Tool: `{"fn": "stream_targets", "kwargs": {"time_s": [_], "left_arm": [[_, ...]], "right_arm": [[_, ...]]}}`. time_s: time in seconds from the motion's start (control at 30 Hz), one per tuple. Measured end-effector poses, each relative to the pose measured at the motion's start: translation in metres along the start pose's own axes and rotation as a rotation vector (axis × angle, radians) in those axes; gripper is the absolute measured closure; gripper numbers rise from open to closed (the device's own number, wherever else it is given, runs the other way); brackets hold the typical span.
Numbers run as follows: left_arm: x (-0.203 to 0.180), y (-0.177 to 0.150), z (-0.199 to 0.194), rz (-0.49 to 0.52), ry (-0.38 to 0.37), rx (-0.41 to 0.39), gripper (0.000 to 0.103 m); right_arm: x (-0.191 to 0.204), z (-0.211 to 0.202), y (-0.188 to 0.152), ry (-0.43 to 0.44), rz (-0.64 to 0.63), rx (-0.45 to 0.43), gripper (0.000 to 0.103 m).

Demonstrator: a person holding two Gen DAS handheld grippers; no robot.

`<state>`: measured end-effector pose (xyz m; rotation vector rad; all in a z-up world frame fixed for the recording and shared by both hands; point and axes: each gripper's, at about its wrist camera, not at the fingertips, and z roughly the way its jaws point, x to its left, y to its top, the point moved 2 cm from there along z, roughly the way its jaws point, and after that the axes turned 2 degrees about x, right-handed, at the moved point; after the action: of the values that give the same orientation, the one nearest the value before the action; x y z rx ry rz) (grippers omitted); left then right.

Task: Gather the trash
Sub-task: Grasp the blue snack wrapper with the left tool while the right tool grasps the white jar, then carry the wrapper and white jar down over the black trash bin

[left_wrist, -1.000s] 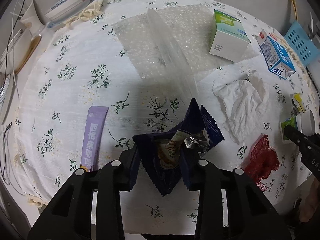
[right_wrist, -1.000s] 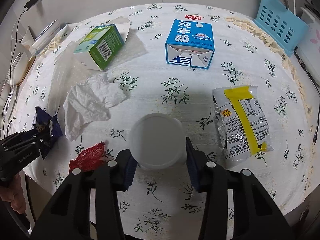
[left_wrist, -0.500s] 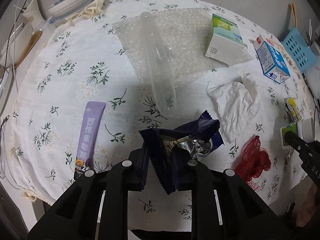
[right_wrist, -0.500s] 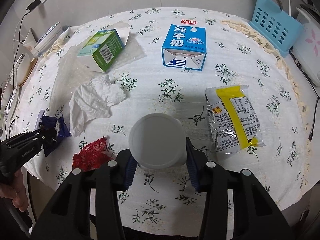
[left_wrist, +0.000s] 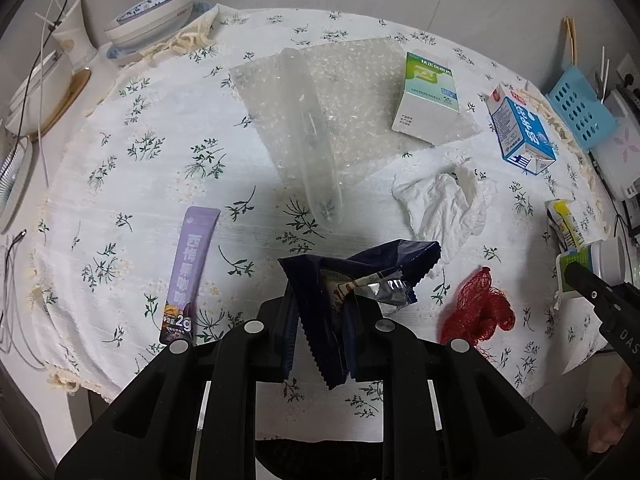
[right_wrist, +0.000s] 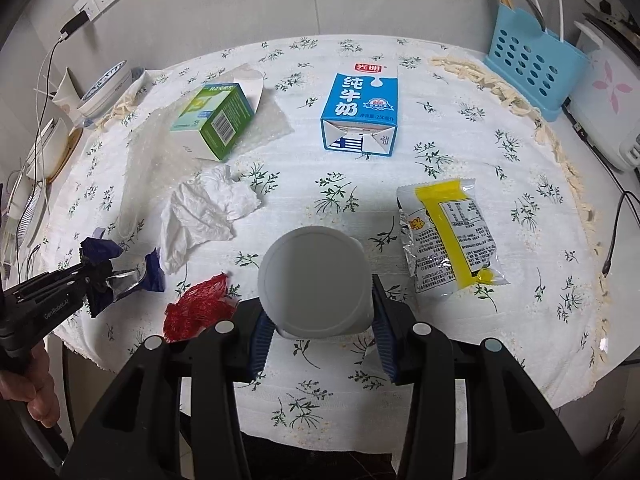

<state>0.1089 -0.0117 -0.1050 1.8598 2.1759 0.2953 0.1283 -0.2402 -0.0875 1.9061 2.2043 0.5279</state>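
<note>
You hold two pieces of trash above the flowered desk (right_wrist: pixel 440 92) at once: the left gripper (left_wrist: pixel 326 320) has its jaws clamped on a torn dark-blue snack wrapper (left_wrist: pixel 360 276), the right gripper (right_wrist: pixel 318 332) grips a white plastic cup (right_wrist: pixel 314 280) by its sides. Both loads look clear of the cloth, so the pickup step seems done. Next, carry them to a bin, which no view shows. The red mesh net (right_wrist: pixel 198 306), crumpled tissue (right_wrist: pixel 204 212) and milk carton (right_wrist: pixel 360 112) remain.

A floral tablecloth (right_wrist: pixel 440 92) is spread over the table; ahead of the right gripper (right_wrist: pixel 318 316), a milk carton (right_wrist: pixel 360 114), yellow wrapper (right_wrist: pixel 448 236) and tissue (right_wrist: pixel 204 212) are laid on it
</note>
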Motion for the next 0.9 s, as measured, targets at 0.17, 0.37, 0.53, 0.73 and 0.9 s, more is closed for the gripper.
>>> {"fn": "stream_targets", "kwargs": {"time_s": [0.17,0.37,0.53,0.73,0.9], "left_arm": [[0.001,-0.003,-0.010,0.004,-0.006,-0.018,0.085],[0.000,-0.007,-0.027,0.017,-0.020,-0.042,0.085],[0.000,-0.012,-0.043,0.029,-0.032,-0.067,0.085],[0.004,-0.020,-0.063,0.036,-0.049,-0.099,0.085],[0.006,-0.030,-0.081,0.046,-0.066,-0.121,0.085]], "right_arm": [[0.001,-0.010,-0.002,-0.005,0.006,-0.017,0.062],[0.004,-0.024,-0.008,-0.008,0.013,-0.040,0.062],[0.008,-0.036,-0.014,-0.012,0.022,-0.058,0.062],[0.012,-0.051,-0.022,-0.017,0.028,-0.083,0.062],[0.017,-0.065,-0.032,-0.021,0.035,-0.103,0.062]]}}
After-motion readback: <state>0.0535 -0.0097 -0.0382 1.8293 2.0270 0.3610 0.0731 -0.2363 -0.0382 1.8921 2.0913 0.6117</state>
